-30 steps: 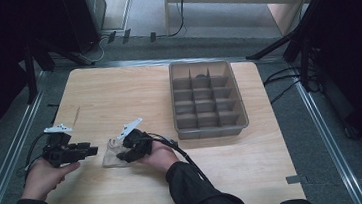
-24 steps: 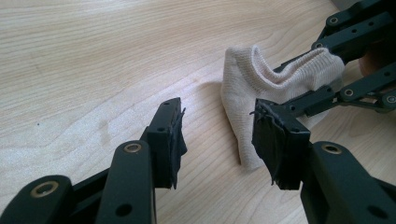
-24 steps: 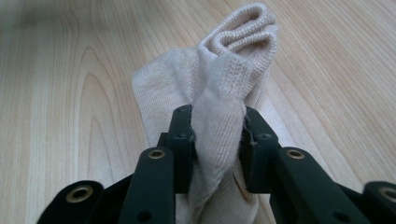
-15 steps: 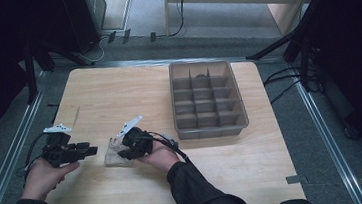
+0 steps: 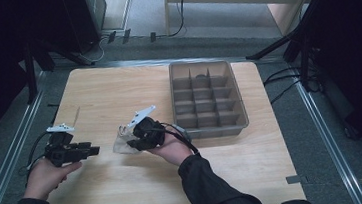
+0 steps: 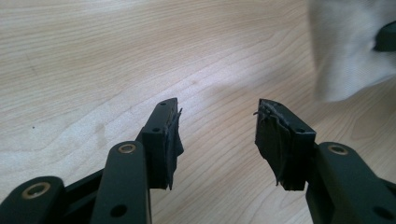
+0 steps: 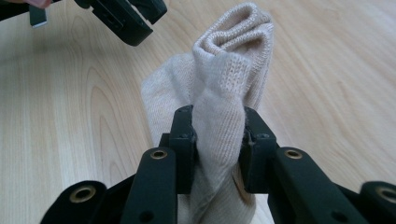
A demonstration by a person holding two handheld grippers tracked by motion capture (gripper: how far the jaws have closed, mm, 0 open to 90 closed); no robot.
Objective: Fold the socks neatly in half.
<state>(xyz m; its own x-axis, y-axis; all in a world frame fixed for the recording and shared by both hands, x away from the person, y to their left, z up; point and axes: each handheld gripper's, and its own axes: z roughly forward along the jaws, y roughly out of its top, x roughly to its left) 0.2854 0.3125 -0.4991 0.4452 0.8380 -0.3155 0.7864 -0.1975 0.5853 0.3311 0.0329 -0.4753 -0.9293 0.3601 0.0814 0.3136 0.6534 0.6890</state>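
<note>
We pinch beige sock [image 7: 219, 107] in right gripper [image 7: 218, 135], fingers closing just now on bunched knit, lifting off surface [image 5: 118, 93]. Left gripper [image 6: 218, 135] half open, empty, at 9 o'clock. Tray [image 5: 242, 107] at 3 o'clock awaits; placing remains.

Dark sleeves; each black tool [image 5: 134, 143] bears a pale three-cornered plate.

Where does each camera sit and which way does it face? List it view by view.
High view: above the person's side, looking forward and down on the table; forearms, left gripper, right gripper.
Left gripper view: along its open jaws at bare wood.
Right gripper view: along jaws clamped on the beige sock.
Shared: the sock edges into the left gripper view too.
</note>
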